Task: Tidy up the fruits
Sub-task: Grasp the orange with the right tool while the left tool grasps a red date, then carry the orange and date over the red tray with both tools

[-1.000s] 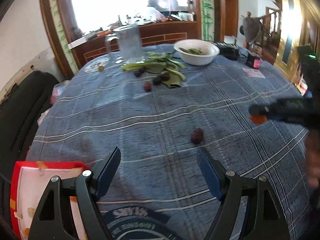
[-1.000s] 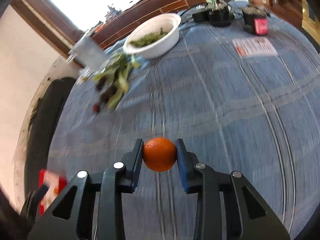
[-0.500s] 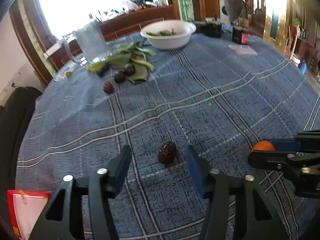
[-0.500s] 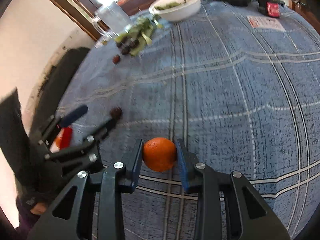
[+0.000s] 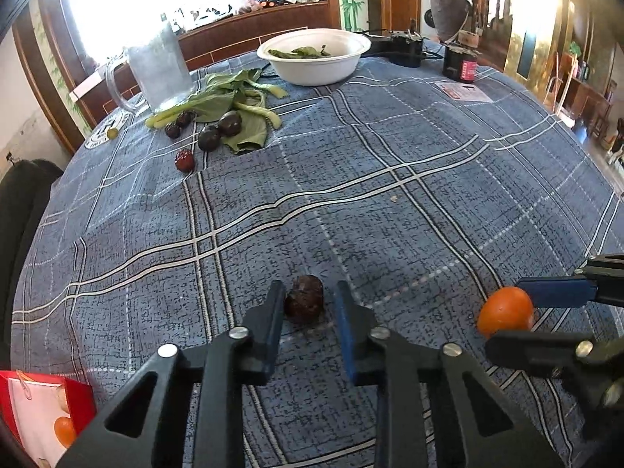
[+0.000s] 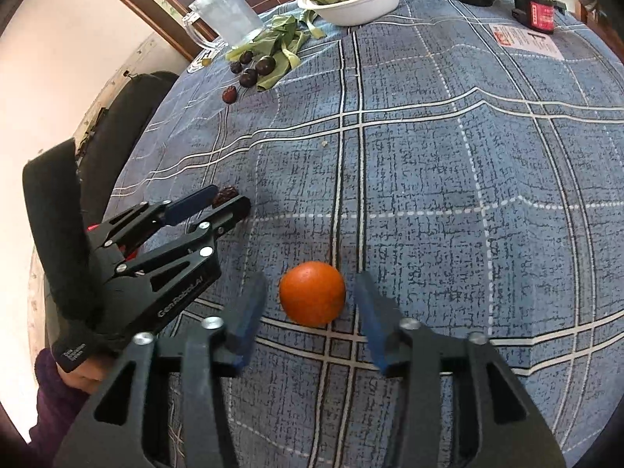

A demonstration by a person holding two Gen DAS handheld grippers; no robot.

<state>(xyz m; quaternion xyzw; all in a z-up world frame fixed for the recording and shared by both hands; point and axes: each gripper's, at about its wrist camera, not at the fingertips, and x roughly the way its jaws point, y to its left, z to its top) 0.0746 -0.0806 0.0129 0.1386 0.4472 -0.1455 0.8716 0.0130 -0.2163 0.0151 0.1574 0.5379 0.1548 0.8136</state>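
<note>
I am closing my left tool (image 5: 308,304) on the dark wrinkled fruit (image 5: 304,304) near the bench's (image 5: 390,202) front edge; my right tool (image 6: 312,308) is opening, pads now clear of the orange (image 6: 312,293) on the cloth. The orange is round (free to roll), so it could wander off the near edge; the dark fruit may squirt from narrow pads.
</note>
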